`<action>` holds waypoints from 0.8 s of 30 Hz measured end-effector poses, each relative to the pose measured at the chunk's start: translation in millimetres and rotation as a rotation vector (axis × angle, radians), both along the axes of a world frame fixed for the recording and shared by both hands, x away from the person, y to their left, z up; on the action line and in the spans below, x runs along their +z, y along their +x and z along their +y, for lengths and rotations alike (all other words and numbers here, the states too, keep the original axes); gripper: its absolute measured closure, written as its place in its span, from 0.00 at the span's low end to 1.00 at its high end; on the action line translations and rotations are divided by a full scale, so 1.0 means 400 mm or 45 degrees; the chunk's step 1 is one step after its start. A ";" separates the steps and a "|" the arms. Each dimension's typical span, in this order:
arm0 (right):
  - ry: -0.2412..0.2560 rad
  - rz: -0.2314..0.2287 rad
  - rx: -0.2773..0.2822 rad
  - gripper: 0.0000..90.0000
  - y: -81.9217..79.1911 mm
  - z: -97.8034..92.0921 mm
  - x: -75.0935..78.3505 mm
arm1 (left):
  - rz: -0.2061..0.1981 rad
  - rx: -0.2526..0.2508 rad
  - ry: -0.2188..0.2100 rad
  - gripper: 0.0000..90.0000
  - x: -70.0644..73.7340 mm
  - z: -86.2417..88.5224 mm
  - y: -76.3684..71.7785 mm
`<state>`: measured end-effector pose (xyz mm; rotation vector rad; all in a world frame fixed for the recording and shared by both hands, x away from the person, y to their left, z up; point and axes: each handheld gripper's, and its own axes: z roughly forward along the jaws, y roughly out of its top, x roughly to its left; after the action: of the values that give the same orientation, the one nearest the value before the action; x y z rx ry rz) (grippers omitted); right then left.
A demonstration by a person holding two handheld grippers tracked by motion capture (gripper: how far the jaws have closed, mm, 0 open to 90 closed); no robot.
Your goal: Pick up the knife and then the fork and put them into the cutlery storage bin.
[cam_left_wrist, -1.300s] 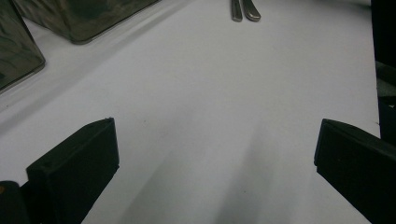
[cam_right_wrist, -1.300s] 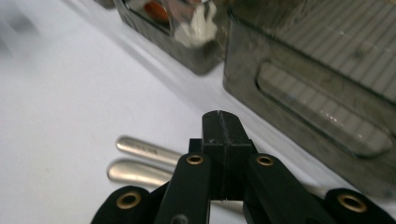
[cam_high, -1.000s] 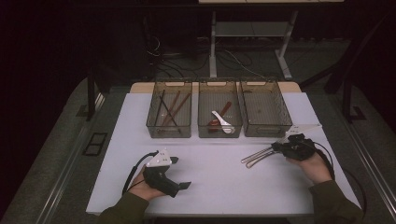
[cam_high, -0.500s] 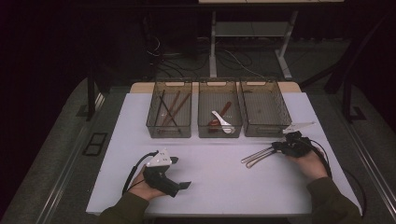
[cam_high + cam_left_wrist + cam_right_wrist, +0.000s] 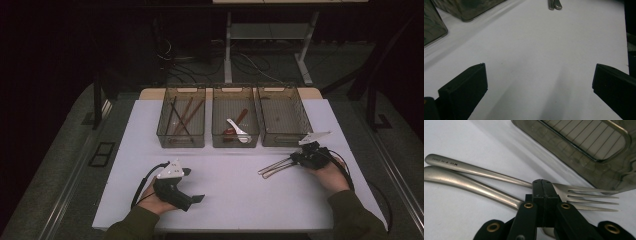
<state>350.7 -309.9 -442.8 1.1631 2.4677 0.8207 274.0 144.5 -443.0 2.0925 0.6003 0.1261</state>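
Two forks (image 5: 499, 182) pinched by the right gripper (image 5: 543, 185) — sorting cutlery underway.
Left gripper (image 5: 536, 82) fingers wide apart, empty; next, lift toward the empty bin (image 5: 300, 131).

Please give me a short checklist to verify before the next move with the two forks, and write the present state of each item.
1. Right claw closed at the forks: ok, its jaws are together above the fork necks.
2. Forks really clamped between the jaws: cannot tell; the jaws look pressed together over them.
3. Both forks lie side by side, tines pointing the same way: ok.
4. Right bin free to receive them: ok, I see no cutlery in it.
5. Left claw out of the way: ok, open over bare table, holding nothing.
6. Other bins sorted: ok, chopsticks in the left bin, spoons in the middle bin.
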 end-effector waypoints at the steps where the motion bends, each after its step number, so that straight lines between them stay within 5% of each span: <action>1: -0.003 0.003 0.005 1.00 0.000 -0.001 0.001 | 0.000 0.000 0.001 0.00 0.000 0.000 0.000; 24: -0.063 0.098 0.111 1.00 -0.066 -0.015 0.018 | 0.001 -0.007 -0.005 0.00 0.001 0.000 -0.002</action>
<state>324.3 -315.8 -435.6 1.0965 2.6025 0.7462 273.1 144.3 -442.5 2.0906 0.5946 0.1210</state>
